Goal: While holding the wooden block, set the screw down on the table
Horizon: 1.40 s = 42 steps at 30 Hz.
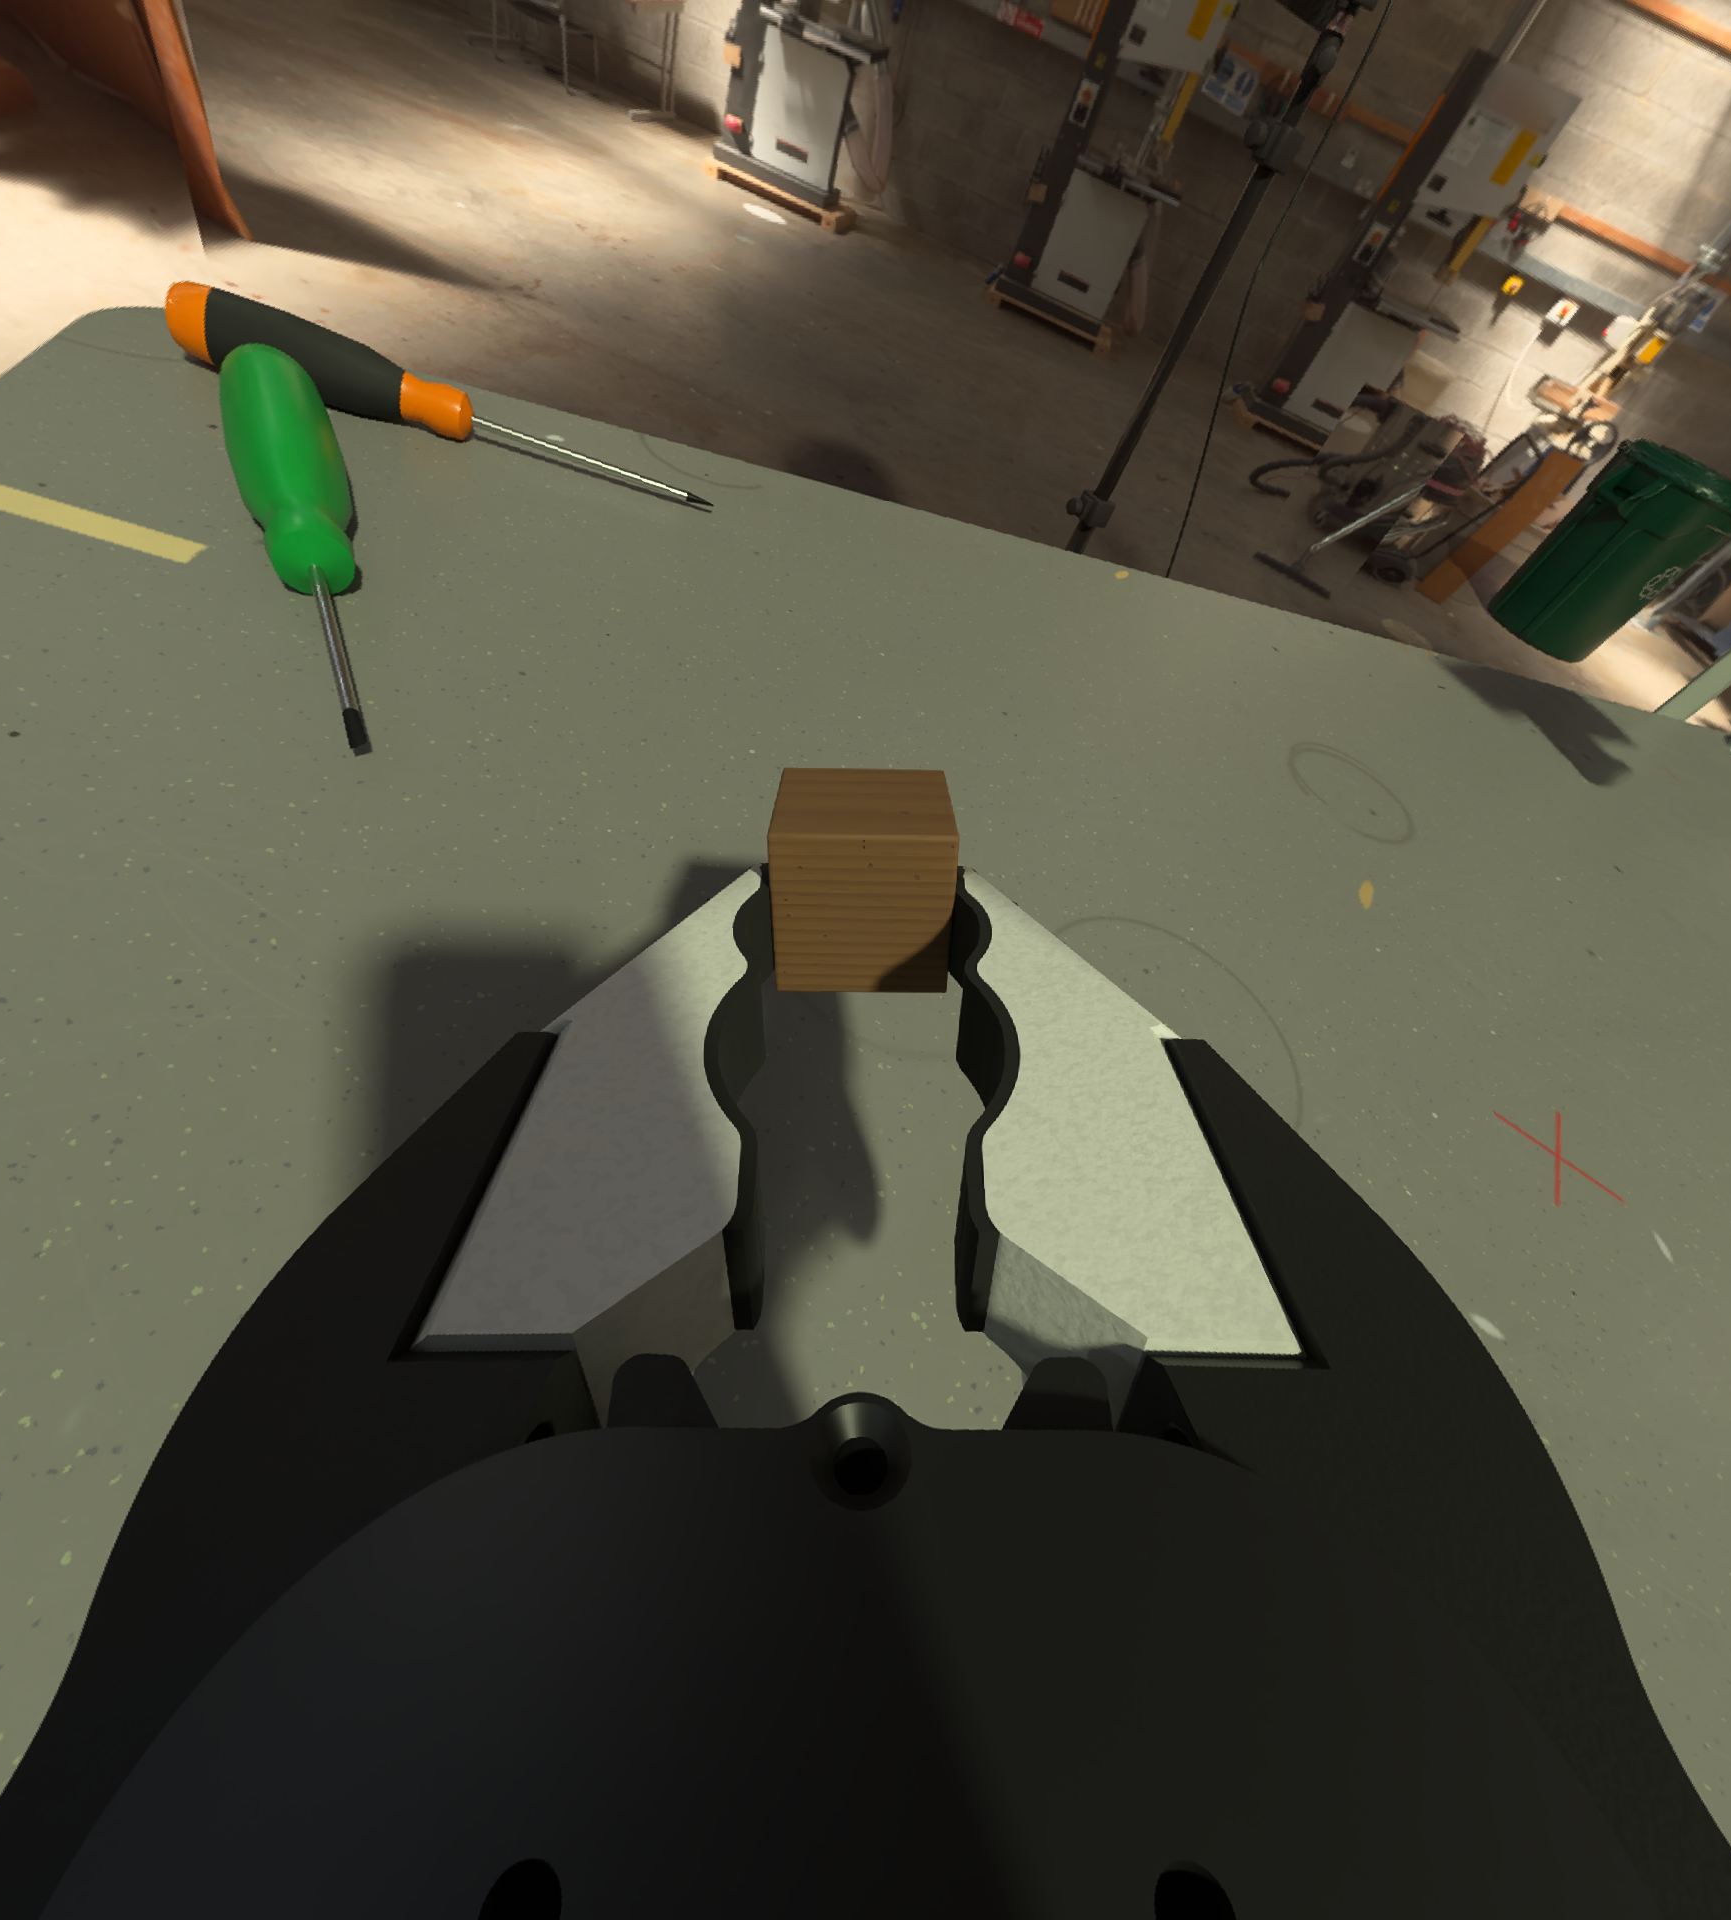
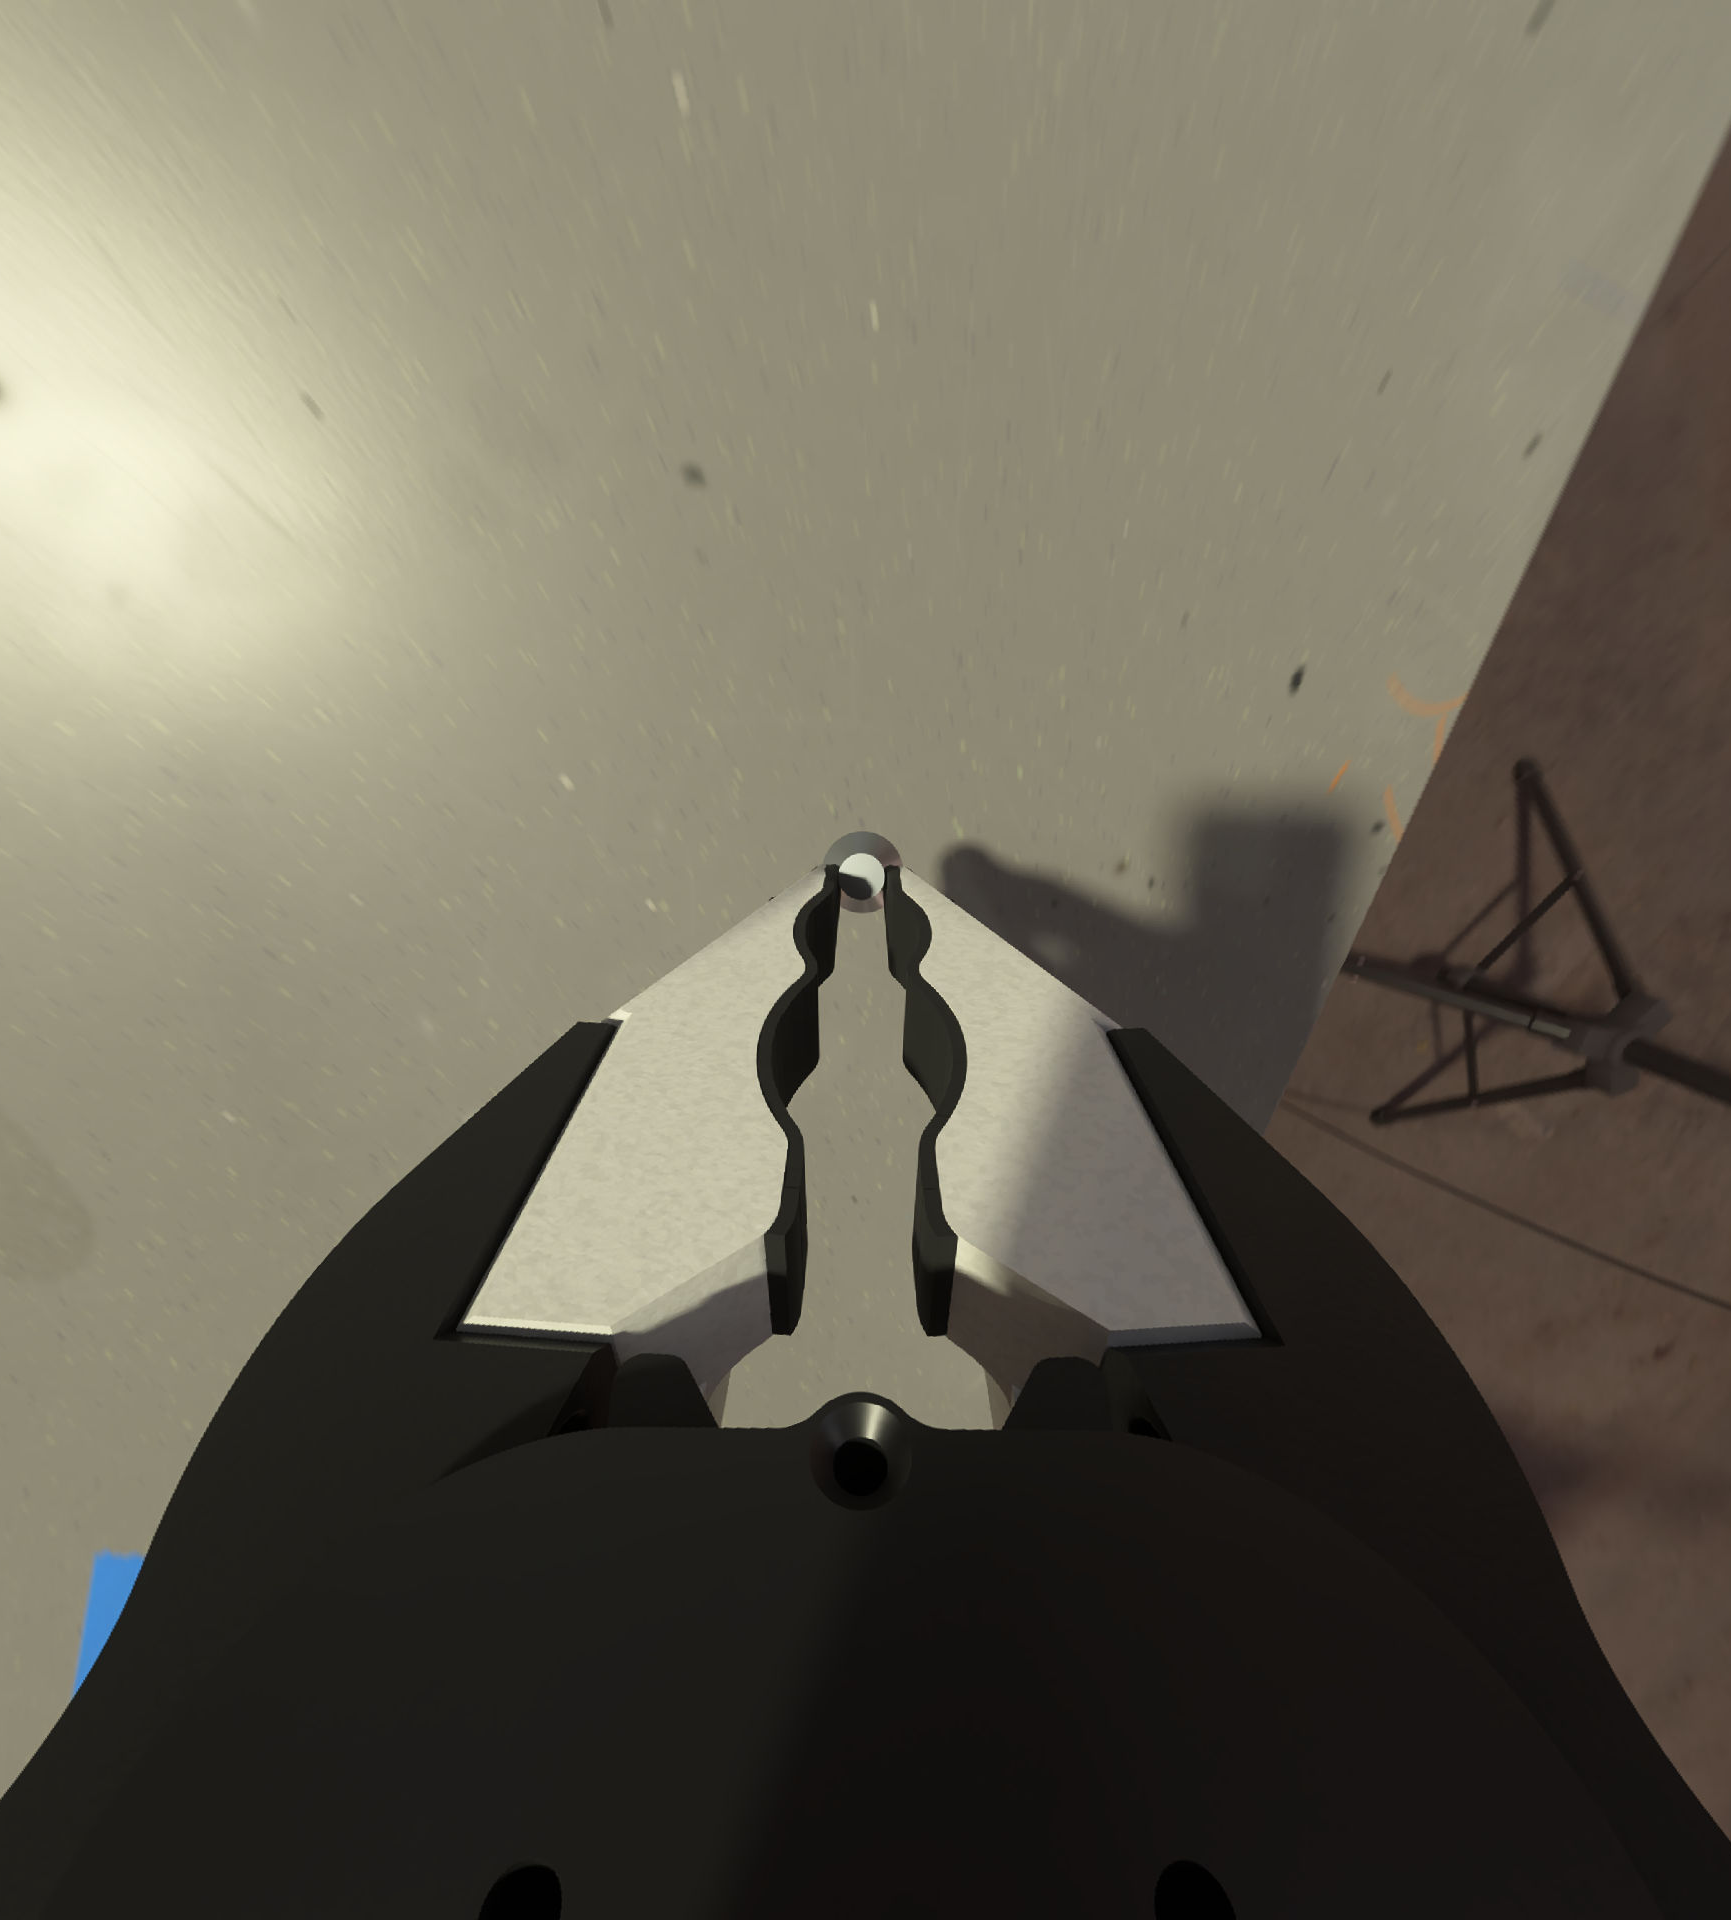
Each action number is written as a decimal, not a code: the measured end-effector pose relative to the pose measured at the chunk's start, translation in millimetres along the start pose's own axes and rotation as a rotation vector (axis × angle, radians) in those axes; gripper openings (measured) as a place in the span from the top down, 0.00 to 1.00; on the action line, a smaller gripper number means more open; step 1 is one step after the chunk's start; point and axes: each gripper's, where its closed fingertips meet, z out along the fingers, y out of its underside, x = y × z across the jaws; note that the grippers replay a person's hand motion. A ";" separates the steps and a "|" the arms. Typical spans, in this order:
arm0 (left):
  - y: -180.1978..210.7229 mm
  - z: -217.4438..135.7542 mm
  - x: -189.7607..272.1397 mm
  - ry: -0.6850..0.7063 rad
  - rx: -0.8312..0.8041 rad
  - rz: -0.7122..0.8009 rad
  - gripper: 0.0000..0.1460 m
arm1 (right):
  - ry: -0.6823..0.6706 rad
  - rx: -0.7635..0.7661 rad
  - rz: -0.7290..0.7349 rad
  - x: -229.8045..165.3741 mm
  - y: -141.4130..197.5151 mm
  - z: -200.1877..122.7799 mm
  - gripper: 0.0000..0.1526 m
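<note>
Two claws are busy: the left claw (image 1: 861, 883) grips the wooden block (image 1: 861, 883) above the table (image 1: 528, 883); the right claw (image 2: 861, 878) pinches the screw (image 2: 861, 871) at its tips. Lowering and release seem next.

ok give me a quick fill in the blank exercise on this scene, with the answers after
1. The left gripper is shut on the wooden ____.
2. The right gripper pinches a small ____ at its fingertips.
3. The screwdriver that has an all ____ handle lies on the table beside the orange and black screwdriver.

Missing words: block; screw; green
</note>
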 end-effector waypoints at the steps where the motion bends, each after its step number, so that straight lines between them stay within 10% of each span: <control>1: 0.0 0.0 0.0 0.000 0.000 0.000 0.78 | 0.015 0.047 0.000 -4.0 -10.6 -7.2 0.95; 11: -2.9 -2.4 2.5 0.012 0.026 0.010 0.78 | 0.027 0.447 -0.085 -69.3 -138.6 -44.0 0.95; 20: -3.1 -5.7 10.0 0.067 0.037 0.003 0.78 | -0.014 0.423 -0.107 -90.5 -223.4 18.3 0.95; 31: 3.4 -5.4 18.2 0.120 -0.005 0.007 0.78 | -0.041 0.183 -0.028 -94.6 -233.1 91.3 0.95; 42: 6.3 -6.6 22.0 0.137 -0.020 0.015 0.78 | -0.074 0.196 0.023 -96.2 -234.5 97.3 0.95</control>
